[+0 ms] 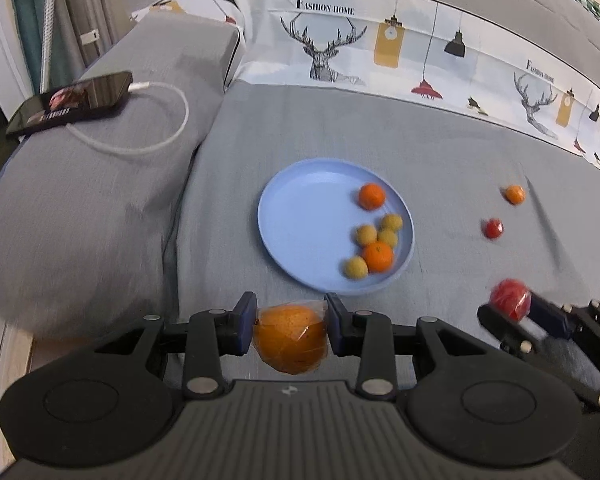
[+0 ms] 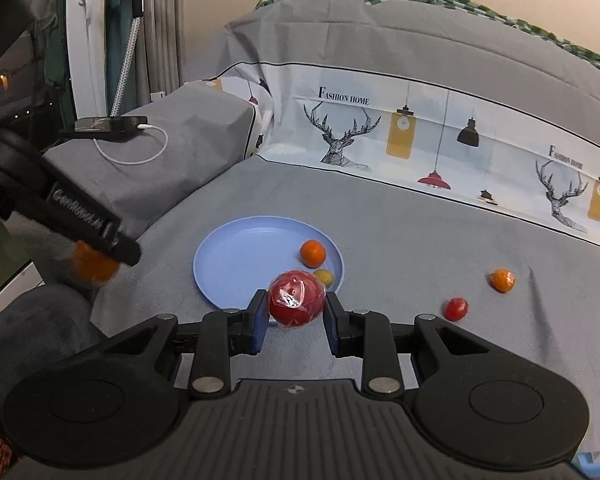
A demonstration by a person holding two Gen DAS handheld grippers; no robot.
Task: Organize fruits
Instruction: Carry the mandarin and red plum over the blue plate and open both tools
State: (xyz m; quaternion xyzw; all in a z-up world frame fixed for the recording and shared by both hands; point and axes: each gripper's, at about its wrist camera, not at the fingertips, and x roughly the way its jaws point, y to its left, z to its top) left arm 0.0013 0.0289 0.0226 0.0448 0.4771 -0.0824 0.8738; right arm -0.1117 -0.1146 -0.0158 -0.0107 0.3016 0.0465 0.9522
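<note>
My left gripper (image 1: pixel 291 322) is shut on a large orange fruit in clear wrap (image 1: pixel 290 340), just short of the near rim of a blue plate (image 1: pixel 300 216). The plate holds two small oranges (image 1: pixel 372 196) and several little yellow fruits (image 1: pixel 388 236) on its right side. My right gripper (image 2: pixel 296 318) is shut on a wrapped red fruit (image 2: pixel 296 298), over the plate's (image 2: pixel 240 256) near right rim. In the left wrist view that gripper (image 1: pixel 516 312) shows at the right edge. A small red fruit (image 2: pixel 455 309) and a small wrapped orange fruit (image 2: pixel 502 279) lie on the grey sheet to the right.
A grey pillow (image 1: pixel 100 184) on the left carries a phone (image 1: pixel 72 102) with a white charging cable (image 1: pixel 156 120). A folded quilt with deer print (image 1: pixel 380 52) runs along the back. The bed's left edge drops off beside the pillow.
</note>
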